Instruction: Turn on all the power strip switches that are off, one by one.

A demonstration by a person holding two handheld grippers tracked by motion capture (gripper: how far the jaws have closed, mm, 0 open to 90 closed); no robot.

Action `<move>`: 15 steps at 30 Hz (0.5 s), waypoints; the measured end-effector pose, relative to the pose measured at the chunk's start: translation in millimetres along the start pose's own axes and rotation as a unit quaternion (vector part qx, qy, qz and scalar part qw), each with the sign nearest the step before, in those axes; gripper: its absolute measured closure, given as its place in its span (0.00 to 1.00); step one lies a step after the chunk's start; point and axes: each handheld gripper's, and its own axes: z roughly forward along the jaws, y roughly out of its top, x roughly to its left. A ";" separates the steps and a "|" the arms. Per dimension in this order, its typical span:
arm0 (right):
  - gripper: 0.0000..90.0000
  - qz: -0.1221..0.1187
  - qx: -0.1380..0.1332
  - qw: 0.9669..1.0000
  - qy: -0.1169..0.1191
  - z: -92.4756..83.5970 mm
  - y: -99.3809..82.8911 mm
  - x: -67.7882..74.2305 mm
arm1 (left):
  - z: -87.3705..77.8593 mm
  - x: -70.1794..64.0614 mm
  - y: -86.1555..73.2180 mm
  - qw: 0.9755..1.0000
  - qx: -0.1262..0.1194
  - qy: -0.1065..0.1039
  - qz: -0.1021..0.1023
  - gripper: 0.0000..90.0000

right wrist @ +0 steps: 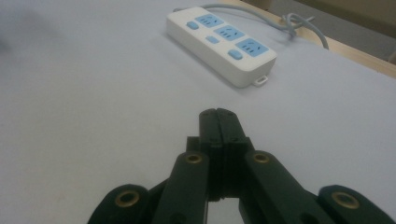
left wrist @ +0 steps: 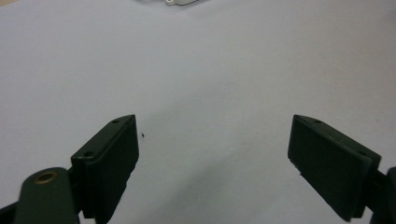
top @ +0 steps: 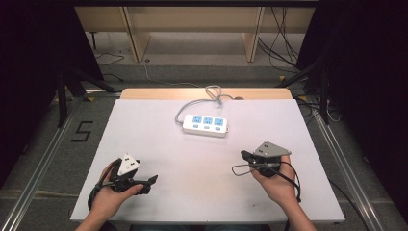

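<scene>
A: Power strip sits near the far middle of the table, white with three blue outlets in a row. Going left to right, what does each gripper have ahead of it?

B: The left gripper rests low at the near left corner, its jaws standing wide apart with nothing between them. In the left gripper view only bare table lies between the pads, and just a corner of the strip peeks in at the top edge, cut off.

A: So the strip is well ahead of it, up and to the right?

B: Yes, well apart. Its long axis runs across the table, left to right, slightly tilted, with the grey cord leaving the far side and looping at the wooden edge.

A: And the right gripper?

B: Its jaws are pressed together, empty. It points toward the strip, which lies ahead and to the left of it in the high view. In the right gripper view the strip runs diagonally beyond the closed tips.

A: Which one is nearer?

B: The right one, I judge; it would have to part its jaws before any grasp.

A: Anything hard to read?

B: Whether the switches are on, and where the cord's plug ends up; it passes off the table out of sight.
</scene>
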 end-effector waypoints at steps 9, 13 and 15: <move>1.00 0.006 0.014 1.000 0.003 22.8 29.2 -5.7 | 0.0 0.3 0.3 1.000 -0.002 0.002 -0.001 0.18; 1.00 0.001 0.020 1.000 0.008 31.1 40.7 -4.5 | 0.6 0.5 0.3 1.000 -0.002 0.002 -0.002 0.18; 1.00 -0.001 0.024 1.000 0.010 35.5 45.4 -4.3 | 0.4 0.3 0.5 1.000 -0.003 0.001 -0.001 0.18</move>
